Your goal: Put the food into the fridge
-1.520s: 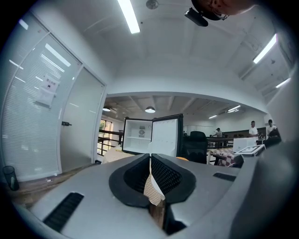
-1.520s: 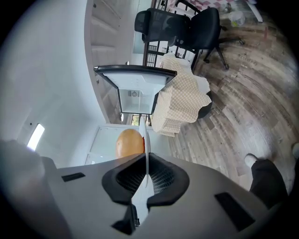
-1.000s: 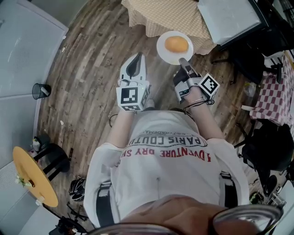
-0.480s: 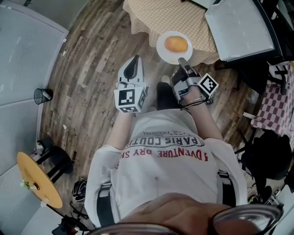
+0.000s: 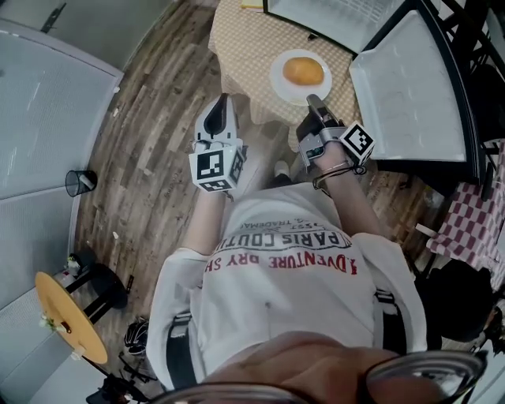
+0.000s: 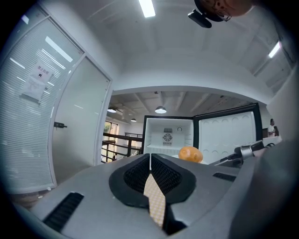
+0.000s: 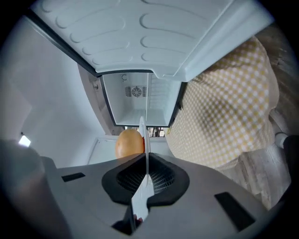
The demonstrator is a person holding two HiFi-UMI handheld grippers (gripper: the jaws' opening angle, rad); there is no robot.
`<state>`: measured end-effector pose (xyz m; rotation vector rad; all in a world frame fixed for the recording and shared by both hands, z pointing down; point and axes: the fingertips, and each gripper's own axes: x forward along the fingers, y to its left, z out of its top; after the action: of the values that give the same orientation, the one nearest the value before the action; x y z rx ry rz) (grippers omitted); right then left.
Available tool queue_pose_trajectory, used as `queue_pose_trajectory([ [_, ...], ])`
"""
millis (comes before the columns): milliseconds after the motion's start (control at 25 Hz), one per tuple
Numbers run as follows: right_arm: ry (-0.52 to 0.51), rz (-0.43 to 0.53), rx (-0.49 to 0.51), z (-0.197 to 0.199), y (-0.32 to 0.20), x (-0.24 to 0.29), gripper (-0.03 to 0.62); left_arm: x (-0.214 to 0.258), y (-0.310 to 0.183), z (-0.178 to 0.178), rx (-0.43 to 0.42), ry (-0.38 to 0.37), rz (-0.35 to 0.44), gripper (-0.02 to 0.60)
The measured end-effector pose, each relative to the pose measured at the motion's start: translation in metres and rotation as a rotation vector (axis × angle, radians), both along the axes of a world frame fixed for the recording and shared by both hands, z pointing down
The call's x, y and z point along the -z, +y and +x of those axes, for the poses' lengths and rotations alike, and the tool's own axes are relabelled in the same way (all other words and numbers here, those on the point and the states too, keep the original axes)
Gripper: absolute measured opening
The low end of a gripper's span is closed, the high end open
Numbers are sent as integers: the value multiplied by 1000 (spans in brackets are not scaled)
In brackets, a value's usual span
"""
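Observation:
A round orange-brown piece of food (image 5: 303,72) lies on a white plate (image 5: 278,82). My right gripper (image 5: 314,101) is shut on the plate's near rim and holds it level above the table with the yellow checked cloth (image 5: 245,43). In the right gripper view the plate (image 7: 142,133) runs edge-on between the jaws of the gripper (image 7: 146,161), with the food (image 7: 129,144) just left of it. My left gripper (image 5: 218,103) hangs beside the plate, shut and empty. Ahead, the fridge (image 5: 331,12) stands open, its door (image 5: 410,87) swung to the right.
A grey partition wall (image 5: 47,102) runs along the left. A black bin (image 5: 78,182) and a small round yellow table (image 5: 67,316) stand on the wooden floor behind me to the left. A red checked cloth (image 5: 473,213) is at the right.
The person has stepped toward the fridge: the checked table and open fridge are closer, and the plate is over the table. Both grippers stay shut, the right still on the plate.

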<state>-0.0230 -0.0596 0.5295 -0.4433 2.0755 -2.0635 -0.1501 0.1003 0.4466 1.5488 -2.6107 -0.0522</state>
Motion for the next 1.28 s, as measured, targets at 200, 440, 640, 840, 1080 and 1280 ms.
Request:
queue_pose_trajectory([
  [200,-17,0,4,-37,-53,4,34,-1,-55,-31,-4,-4,0,28],
  [440,-23,-18,-3,-66,-89,1,34,-10,-102,-56,-40,3,-28,28],
  [640,-15,-29,-56,-83,-113,-4,34,-14,-140,-78,-113,15,-37,28],
  [840,-6,-26,-131,-99,-136,-7,34,-19,-193,-104,-226,28,-32,28],
  [1080,-7,-16,-287,-116,-160,-3,34,-15,-254,-132,-420,30,-24,28],
  [1280,-4,-7,-391,-135,-175,2,34,-6,-286,-160,-524,19,-9,28],
])
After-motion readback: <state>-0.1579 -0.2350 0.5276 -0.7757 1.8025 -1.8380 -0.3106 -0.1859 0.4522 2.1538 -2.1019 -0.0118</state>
